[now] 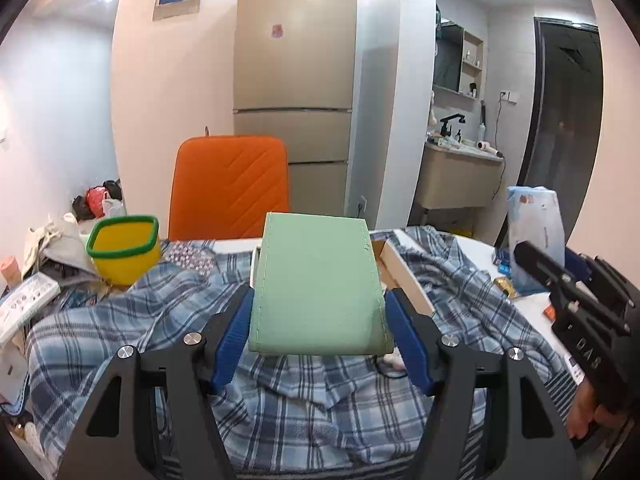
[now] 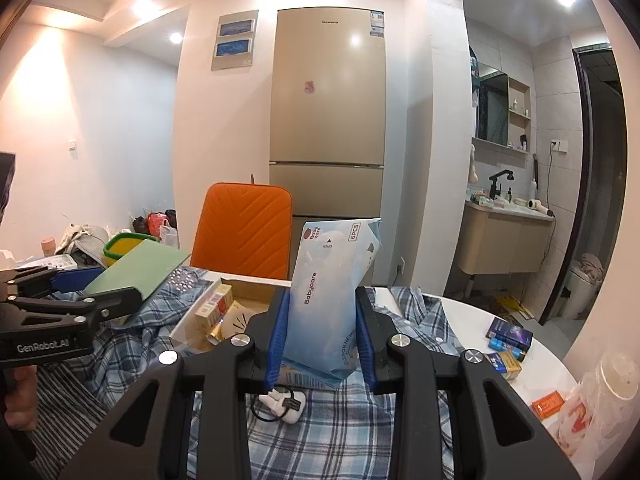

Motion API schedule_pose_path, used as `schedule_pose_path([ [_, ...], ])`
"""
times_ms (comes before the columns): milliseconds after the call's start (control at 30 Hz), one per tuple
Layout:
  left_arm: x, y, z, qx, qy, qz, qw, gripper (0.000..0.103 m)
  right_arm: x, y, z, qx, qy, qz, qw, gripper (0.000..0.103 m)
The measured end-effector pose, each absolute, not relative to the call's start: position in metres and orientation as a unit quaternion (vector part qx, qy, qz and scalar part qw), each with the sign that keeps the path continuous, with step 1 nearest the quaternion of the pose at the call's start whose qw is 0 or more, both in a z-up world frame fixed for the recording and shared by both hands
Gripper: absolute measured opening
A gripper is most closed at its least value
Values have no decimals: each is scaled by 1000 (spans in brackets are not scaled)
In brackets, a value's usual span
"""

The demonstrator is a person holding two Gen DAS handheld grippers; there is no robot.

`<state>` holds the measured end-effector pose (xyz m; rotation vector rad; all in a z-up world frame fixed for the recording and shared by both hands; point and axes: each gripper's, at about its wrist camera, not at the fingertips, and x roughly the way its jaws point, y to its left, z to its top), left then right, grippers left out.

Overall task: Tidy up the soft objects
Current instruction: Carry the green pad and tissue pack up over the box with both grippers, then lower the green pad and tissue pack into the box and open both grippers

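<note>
A pale green padded block (image 1: 318,284) is clamped between the blue pads of the left hand-held gripper (image 1: 318,312), held clear above a rumpled blue plaid shirt (image 1: 280,404) spread over the counter (image 2: 472,312). A light blue Babycare packet (image 2: 328,300) is pinched upright in the right hand-held gripper (image 2: 322,332), its jaws set narrower and pressed on the packet's lower half.

Risk is judged to lie in both grips. The green block is gripped only near its close end, so its far end could sag or pivot out if it is swung quickly. The glossy packet, squeezed low, could be tipped or slid free. An open cardboard box (image 2: 240,304), just ahead of and between the two grippers, could be clipped by either load, and a small white toy with a black loop (image 2: 282,402), lying directly beneath the right gripper, could be snagged.

The block is seen as matte, stitched along its edges and slightly bowed. The packet appears soft, wrinkled and printed with "6PCS".
</note>
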<state>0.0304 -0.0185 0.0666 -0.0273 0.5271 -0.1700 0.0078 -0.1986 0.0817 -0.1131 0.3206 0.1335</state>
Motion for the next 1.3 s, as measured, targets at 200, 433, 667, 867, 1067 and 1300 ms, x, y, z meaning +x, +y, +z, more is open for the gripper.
schedule_pose_path([
  [200,35,-24,84,-17,241,-90,966,66,8,-190,97,-67,138,67,986,33],
  [433,44,-30,103,-16,224,-89,970,66,15,-188,123,-61,108,57,991,33],
  [667,62,-29,126,-32,205,-93,974,66,34,-190,143,-43,98,59,992,33],
  [867,79,-29,140,-34,190,-94,977,66,52,-187,168,-35,76,59,995,33],
  [1067,99,-26,139,-42,193,-91,976,66,74,-185,181,-14,70,56,996,33],
  [1300,121,-30,120,-33,212,-84,973,66,99,-184,160,-18,89,48,995,33],
])
